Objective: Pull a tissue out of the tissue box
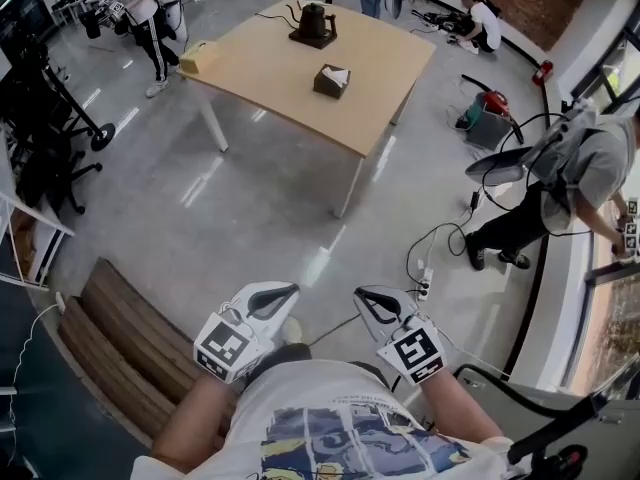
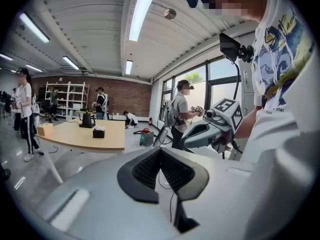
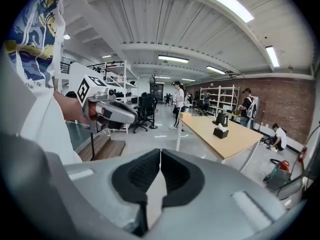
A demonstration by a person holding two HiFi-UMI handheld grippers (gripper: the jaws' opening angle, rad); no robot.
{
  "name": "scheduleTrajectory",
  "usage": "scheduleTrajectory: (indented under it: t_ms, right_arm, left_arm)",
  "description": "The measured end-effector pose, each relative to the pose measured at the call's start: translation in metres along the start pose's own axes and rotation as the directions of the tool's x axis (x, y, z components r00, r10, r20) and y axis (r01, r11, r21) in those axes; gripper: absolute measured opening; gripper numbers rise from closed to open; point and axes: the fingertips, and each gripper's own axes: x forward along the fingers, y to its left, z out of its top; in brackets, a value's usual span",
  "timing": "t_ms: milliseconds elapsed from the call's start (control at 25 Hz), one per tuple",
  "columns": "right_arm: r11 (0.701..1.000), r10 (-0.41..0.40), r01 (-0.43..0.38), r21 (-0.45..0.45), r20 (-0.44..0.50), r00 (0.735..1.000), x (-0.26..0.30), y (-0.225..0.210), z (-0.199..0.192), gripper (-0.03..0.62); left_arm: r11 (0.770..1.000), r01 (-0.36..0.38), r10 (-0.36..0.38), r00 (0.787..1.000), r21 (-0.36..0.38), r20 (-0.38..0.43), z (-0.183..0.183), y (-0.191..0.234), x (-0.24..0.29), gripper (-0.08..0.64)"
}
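A small dark tissue box (image 1: 331, 81) with a white tissue poking out of its top sits on the big light wooden table (image 1: 270, 63), far from both claws. The left gripper (image 1: 287, 290) and right gripper (image 1: 363, 293) are pinched shut and hold nothing. Only the gripper views show the long ceiling lights (image 2: 141, 11). In the left gripper view the box is tiny and its tissue is hard to see.

One table (image 1: 270, 63), one tissue box (image 1: 331, 81), one kettle (image 1: 313, 23)
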Motion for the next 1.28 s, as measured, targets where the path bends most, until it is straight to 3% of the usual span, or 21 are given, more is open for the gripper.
scheduleTrajectory:
  t_ms: [200,400,600,1000,1280]
  right_arm:
    - [1.000,-0.019,0.019,-0.017,0.007,1.000,0.053,-0.013,0.034,0.006]
    - [1.000,-0.004,0.004,-0.014,-0.010,1.000,0.090,-0.017,0.046,0.007]
    - [1.000,0.008,-0.008,-0.018,0.001,1.000,0.127,-0.049,0.058,0.008]
    - [0.999,0.030,-0.027,-0.040,0.069,0.997,0.195,-0.171,0.099,0.011]
    - [0.997,0.038,-0.034,-0.065,0.068,0.997,0.234,-0.244,0.106,0.015]
  left_arm:
    - [0.998,0.006,-0.004,1.000,0.063,-0.023,0.002,0.063,-0.009,0.006]
    - [0.998,0.019,-0.017,0.999,0.061,-0.027,-0.003,0.100,0.000,0.006]
    - [0.997,0.013,-0.011,1.000,0.081,-0.026,0.007,0.138,0.023,0.006]
    - [0.995,-0.006,0.009,1.000,0.097,-0.029,0.061,0.230,0.109,0.006]
    - [0.995,-0.020,0.020,1.000,0.094,-0.003,0.088,0.282,0.175,0.006]
